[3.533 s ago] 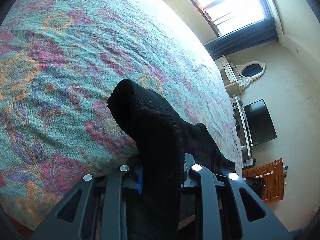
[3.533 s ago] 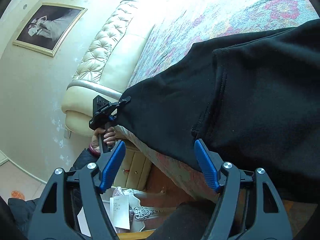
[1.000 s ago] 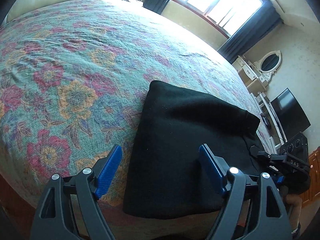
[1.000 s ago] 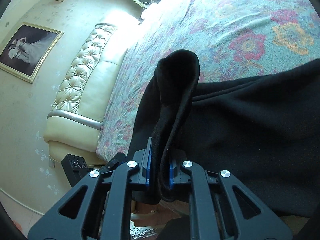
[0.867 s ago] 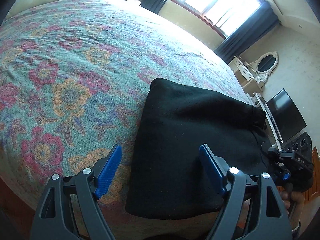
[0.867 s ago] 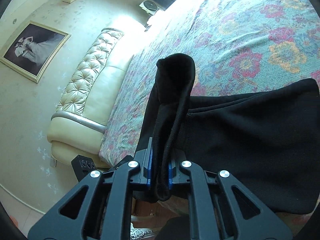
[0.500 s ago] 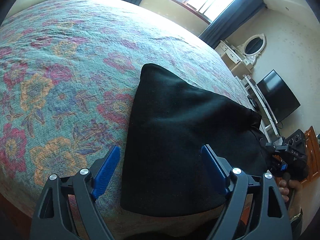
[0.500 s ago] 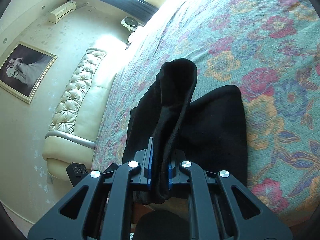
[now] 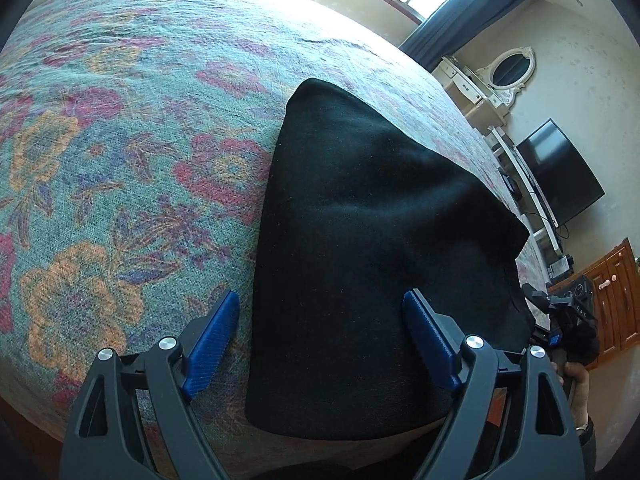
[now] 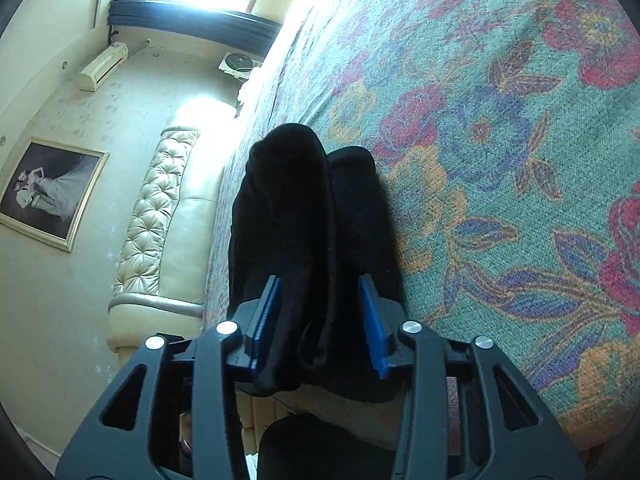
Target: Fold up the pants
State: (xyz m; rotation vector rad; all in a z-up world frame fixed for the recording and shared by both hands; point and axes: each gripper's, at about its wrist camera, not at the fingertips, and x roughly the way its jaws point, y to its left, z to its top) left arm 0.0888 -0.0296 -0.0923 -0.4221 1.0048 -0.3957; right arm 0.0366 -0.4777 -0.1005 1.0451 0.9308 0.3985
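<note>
Black pants (image 9: 360,200) lie folded into a compact stack on the floral bedspread (image 9: 120,120), near the bed's front edge. My left gripper (image 9: 320,304) hovers open over the stack's near edge, its blue pads (image 9: 216,332) wide apart and touching nothing. In the right wrist view the folded end of the pants (image 10: 304,200) stands up between the pads (image 10: 266,320) of my right gripper (image 10: 319,282). Its jaws are opening, and the cloth sags loose between them. The right gripper (image 9: 554,320) also shows at the stack's right edge in the left wrist view.
A cream tufted headboard (image 10: 148,216) and a framed picture (image 10: 44,192) stand beyond the bed. A dresser with an oval mirror (image 9: 508,72), a television (image 9: 560,180) and a wooden cabinet (image 9: 616,292) line the far wall. A hand (image 9: 576,376) holds the right gripper.
The right gripper carried the pinched fold across the pants, lowered it onto the stack, and its jaws have parted. The left gripper drifted slightly over the near edge and stayed open.
</note>
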